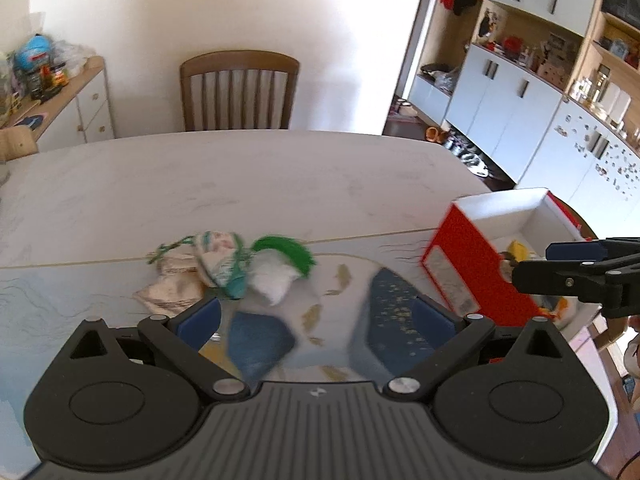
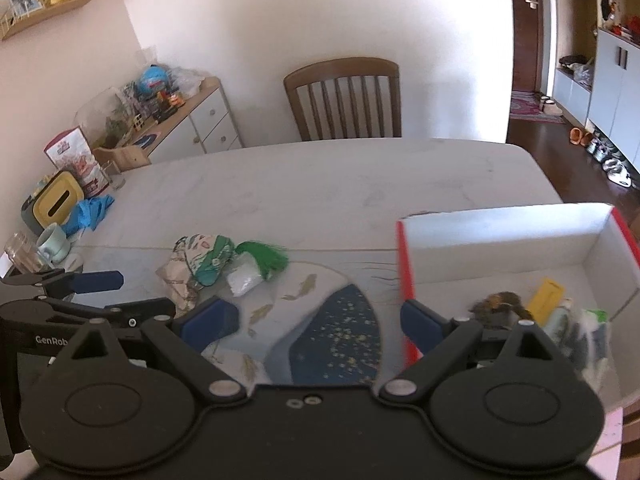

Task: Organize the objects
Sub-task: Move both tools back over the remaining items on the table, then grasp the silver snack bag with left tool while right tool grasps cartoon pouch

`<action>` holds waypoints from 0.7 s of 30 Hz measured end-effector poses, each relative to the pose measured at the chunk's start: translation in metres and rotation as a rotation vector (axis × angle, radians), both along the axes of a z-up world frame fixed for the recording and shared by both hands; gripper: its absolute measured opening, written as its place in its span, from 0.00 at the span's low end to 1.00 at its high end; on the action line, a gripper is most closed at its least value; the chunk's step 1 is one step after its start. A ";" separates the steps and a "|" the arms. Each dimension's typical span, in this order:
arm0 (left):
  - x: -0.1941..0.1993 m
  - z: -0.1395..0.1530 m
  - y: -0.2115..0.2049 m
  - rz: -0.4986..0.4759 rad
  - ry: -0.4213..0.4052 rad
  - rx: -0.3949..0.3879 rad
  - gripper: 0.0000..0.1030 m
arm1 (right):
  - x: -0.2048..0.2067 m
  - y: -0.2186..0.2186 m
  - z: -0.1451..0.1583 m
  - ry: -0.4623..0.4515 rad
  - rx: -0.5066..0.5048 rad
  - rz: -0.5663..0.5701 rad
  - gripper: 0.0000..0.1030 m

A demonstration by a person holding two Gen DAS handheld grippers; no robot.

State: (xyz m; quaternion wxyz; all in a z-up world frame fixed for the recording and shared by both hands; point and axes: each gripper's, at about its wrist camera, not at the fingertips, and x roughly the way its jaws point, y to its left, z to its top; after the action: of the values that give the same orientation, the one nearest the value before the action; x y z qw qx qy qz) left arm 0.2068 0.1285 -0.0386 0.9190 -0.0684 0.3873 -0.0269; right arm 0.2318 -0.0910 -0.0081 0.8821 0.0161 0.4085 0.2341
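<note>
From the left wrist camera, the left gripper (image 1: 316,316) hangs over the near part of the white marble-look tabletop (image 1: 240,184), its blue-padded jaws spread wide with nothing between them. Under it lies a pale placemat printed with dark blue shapes and gold fish (image 1: 340,292). Just past the fingertips sits a small heap: patterned beige fabric pouches (image 1: 176,280), a teal-trimmed pouch (image 1: 220,260), a green tassel (image 1: 288,252) and a white plastic packet (image 1: 272,280), all touching or overlapping. At the tabletop's right edge stands a red cardboard box with a white inside (image 1: 460,264), holding a few items. The right gripper (image 1: 560,264) reaches in from the right above that box.

From the right wrist camera, the right gripper (image 2: 320,320) is also parted and empty; its right finger stands beside the box's red near-left wall (image 2: 408,280). Inside the box lie a yellow flat piece (image 2: 546,294), a brownish blurred clump (image 2: 496,304) and plastic-wrapped items (image 2: 584,328). The heap (image 2: 212,264) lies left of the box near the placemat's far edge. The left gripper (image 2: 100,292) shows at the left. A wooden chair (image 2: 344,100) stands at the far edge.
</note>
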 end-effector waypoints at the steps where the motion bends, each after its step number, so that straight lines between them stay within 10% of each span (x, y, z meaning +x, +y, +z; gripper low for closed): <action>1: 0.000 -0.003 0.007 0.008 0.000 -0.001 0.99 | 0.002 0.006 -0.002 0.002 -0.006 0.006 0.92; 21: 0.016 -0.070 0.099 0.119 0.030 0.098 0.99 | 0.054 0.117 -0.029 0.041 -0.092 0.126 0.92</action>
State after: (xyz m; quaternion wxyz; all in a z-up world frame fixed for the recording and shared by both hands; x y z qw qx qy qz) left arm 0.2224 0.2278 -0.1086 0.9153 -0.0466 0.3972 0.0477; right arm 0.2856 0.0256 -0.0370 0.8568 -0.0452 0.4370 0.2697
